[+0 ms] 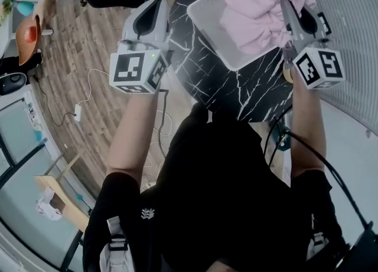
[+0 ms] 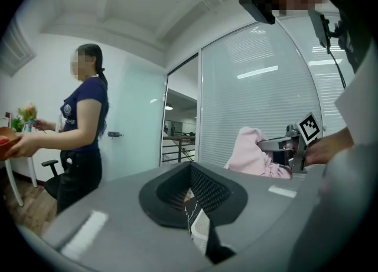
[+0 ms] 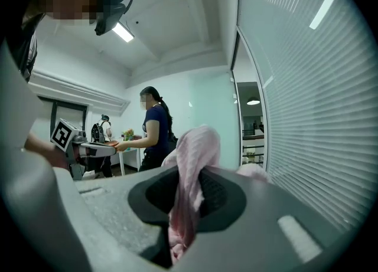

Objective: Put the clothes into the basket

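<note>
R gripper is clamped on a fold of the pink garment: the cloth runs up between its jaws and bulges out over them. In the head view the R gripper sits at the far right, tips buried in the garment. The garment is heaped inside the white mesh basket and rises above its rim. More pink cloth shows to the gripper's right in the right gripper view.

L gripper has its jaws only a narrow way apart w/ nothing between them. Thru the slit you see a bit of the basket's mesh and black marble. In the head view the L gripper hangs left of the basket, just beside its near-left corner and apart from the garment. From the left gripper view the garment lies off to the right, w/ the R gripper pushed into it.

The basket stands on a round black marble table, toward its far side.

Bkgd: a second person in a dark top stands on the wood floor to the left, well apart from the table. A glass wall w/ blinds runs along the right.
</note>
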Motion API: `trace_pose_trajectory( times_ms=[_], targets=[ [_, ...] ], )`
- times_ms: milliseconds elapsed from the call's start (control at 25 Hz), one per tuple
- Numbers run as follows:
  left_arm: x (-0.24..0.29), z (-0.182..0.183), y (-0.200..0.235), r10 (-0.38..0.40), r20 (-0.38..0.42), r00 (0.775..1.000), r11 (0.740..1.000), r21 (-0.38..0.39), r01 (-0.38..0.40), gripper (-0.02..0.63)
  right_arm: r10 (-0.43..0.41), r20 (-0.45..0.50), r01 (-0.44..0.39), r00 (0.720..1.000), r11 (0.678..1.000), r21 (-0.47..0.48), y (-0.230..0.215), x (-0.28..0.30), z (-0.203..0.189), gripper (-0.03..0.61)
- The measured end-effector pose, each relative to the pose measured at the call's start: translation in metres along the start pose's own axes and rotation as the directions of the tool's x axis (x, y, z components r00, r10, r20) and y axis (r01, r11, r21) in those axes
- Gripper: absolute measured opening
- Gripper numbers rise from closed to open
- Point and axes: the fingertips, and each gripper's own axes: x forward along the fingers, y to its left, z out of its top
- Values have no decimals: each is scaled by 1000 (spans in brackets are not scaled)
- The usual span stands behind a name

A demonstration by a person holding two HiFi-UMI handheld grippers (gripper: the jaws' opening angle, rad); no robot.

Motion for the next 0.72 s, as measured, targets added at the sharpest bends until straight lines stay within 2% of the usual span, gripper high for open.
trace_pose_trajectory(
  times_ms=[240, 720],
  targets=[
    [-4, -20, 1, 4, -22, 1000, 1000, -20, -5, 8, 11, -29, -10, 1000, 1000, 18, 4, 5, -24, 61],
    [-14, -51, 8, 14, -64, 998, 999, -36, -16, 8, 31, -60, -30, 998, 999, 19, 12, 19, -47, 61]
  ],
)
